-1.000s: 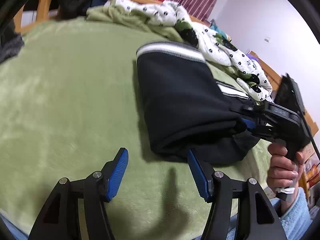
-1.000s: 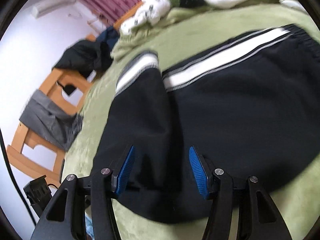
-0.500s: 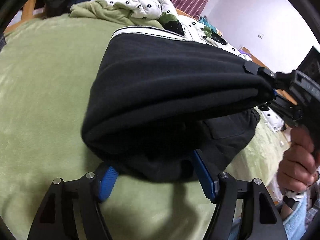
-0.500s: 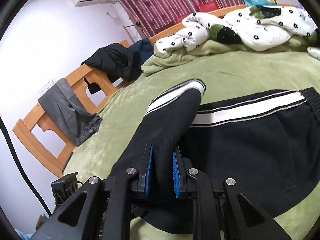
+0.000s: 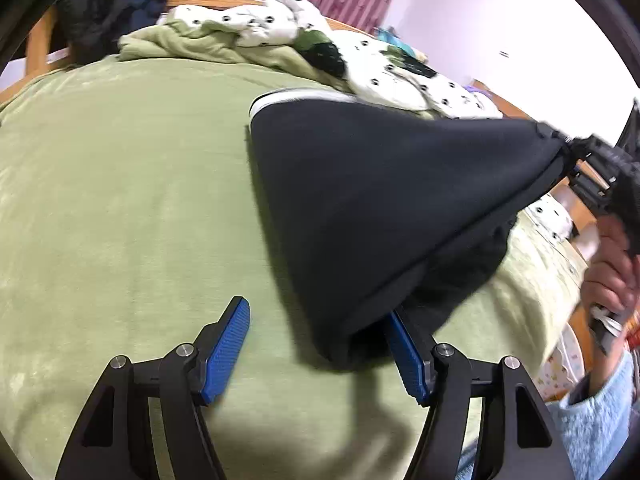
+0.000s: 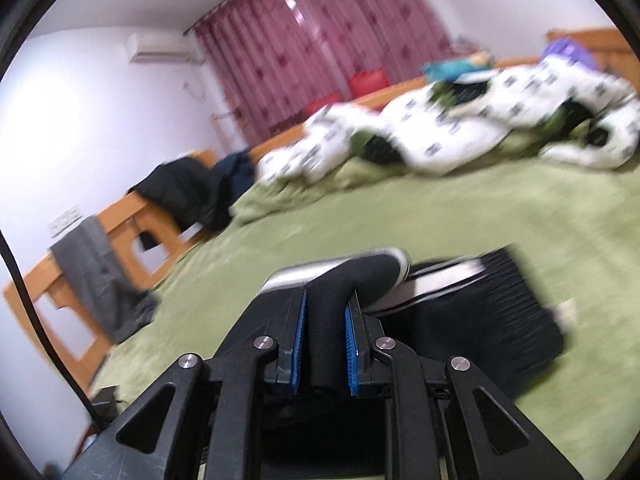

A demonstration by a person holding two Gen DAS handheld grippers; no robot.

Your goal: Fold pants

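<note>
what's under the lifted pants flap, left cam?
Under the lifted pants, held up by the right gripper, there is more dark pants fabric and green blanket. The flap covers the rest, plus the tip of one left gripper finger.

Both wrist views sit low over the bed (image 5: 120, 200) — sharing the pants (image 5: 380, 200), seen close from opposite sides.

left gripper (image 5: 316, 354): backed off pants (image 5: 380, 200) | right gripper (image 6: 325, 350): lifted fold higher
</note>
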